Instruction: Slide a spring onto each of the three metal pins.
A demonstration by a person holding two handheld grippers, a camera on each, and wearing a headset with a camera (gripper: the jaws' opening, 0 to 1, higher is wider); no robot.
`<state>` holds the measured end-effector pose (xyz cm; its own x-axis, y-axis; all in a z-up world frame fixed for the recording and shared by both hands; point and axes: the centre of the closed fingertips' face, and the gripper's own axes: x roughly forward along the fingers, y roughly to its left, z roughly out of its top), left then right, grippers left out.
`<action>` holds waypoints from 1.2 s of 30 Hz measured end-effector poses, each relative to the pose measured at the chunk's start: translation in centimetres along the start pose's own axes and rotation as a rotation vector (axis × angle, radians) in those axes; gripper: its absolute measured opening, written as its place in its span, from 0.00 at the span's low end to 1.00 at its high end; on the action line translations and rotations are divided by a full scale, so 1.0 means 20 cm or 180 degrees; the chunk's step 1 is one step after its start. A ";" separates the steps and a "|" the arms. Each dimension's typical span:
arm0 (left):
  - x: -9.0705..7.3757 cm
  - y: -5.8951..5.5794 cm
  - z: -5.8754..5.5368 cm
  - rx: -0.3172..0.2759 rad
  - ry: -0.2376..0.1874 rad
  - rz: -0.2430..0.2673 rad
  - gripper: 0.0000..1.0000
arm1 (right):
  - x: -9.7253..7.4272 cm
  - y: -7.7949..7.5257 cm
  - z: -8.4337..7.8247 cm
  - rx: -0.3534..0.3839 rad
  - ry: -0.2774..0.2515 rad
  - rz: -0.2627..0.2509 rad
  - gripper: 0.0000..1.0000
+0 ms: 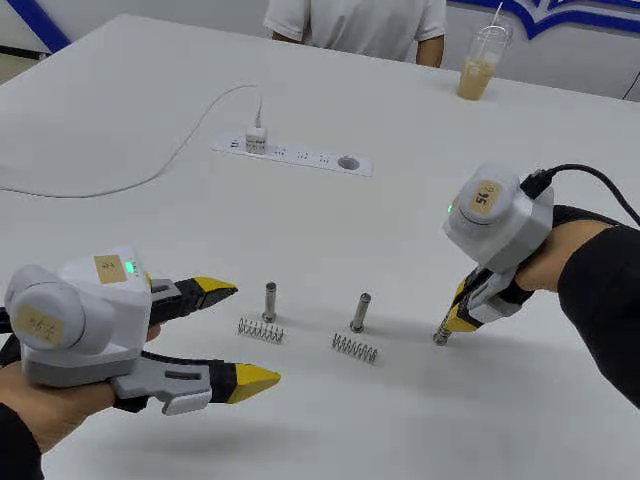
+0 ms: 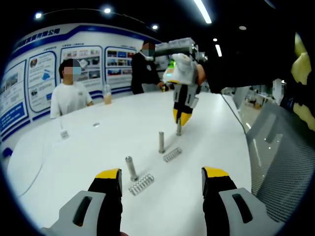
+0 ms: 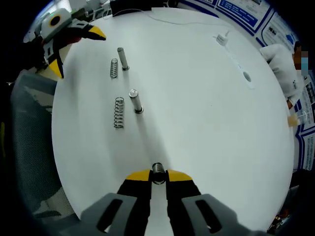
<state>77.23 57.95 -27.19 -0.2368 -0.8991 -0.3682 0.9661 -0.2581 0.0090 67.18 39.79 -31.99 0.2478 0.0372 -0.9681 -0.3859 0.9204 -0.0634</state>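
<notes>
Left gripper [image 1: 250,335] sits low left in head view, jaws spread wide, holding nothing. Right gripper [image 1: 452,324] points down at the table [image 1: 150,120], jaws pinched on third spring [image 1: 441,335]. Left pin [image 1: 269,300] and mid pin [image 1: 360,312] stand upright and bare. Left spring [image 1: 261,330] and mid spring [image 1: 354,348] lie flat just in front of them. Power strip [image 1: 295,155], cup [image 1: 483,62] and a person [image 1: 355,22] are at the far side.

Left gripper view: own jaws wide apart. Left pin [image 2: 131,168] with left spring [image 2: 141,184] beside it, mid pin [image 2: 161,141] with mid spring [image 2: 172,154] further out. Right gripper [image 2: 182,117] tip-down beyond them.

Right gripper view: right gripper [image 3: 158,177] jaws nearly together, clamping third spring [image 3: 157,173]. The coil looks to be around right pin [image 3: 157,167], cap showing at the top. Mid pin [image 3: 136,101] and mid spring [image 3: 118,112] side by side, then left pin [image 3: 122,58] and left spring [image 3: 114,68]. Left gripper [image 3: 78,51] agape, upper left.
</notes>
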 end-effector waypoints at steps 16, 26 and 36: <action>0.00 -0.01 0.01 -0.0004 -0.0005 -0.0003 0.67 | 0.03 0.00 -0.01 -0.0019 -0.0008 -0.0010 0.13; 0.00 -0.01 0.01 0.0006 -0.0006 -0.0001 0.67 | -0.02 -0.01 0.00 -0.0039 -0.0099 -0.0119 0.19; 0.00 -0.01 0.01 0.0024 -0.0007 -0.0008 0.67 | -0.10 0.02 0.02 -0.0094 -0.0208 -0.0242 0.22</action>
<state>77.04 57.94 -26.98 -0.2396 -0.8992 -0.3661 0.9646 -0.2631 0.0149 66.91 40.18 -29.93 0.3343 -0.0060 -0.9424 -0.3896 0.9097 -0.1440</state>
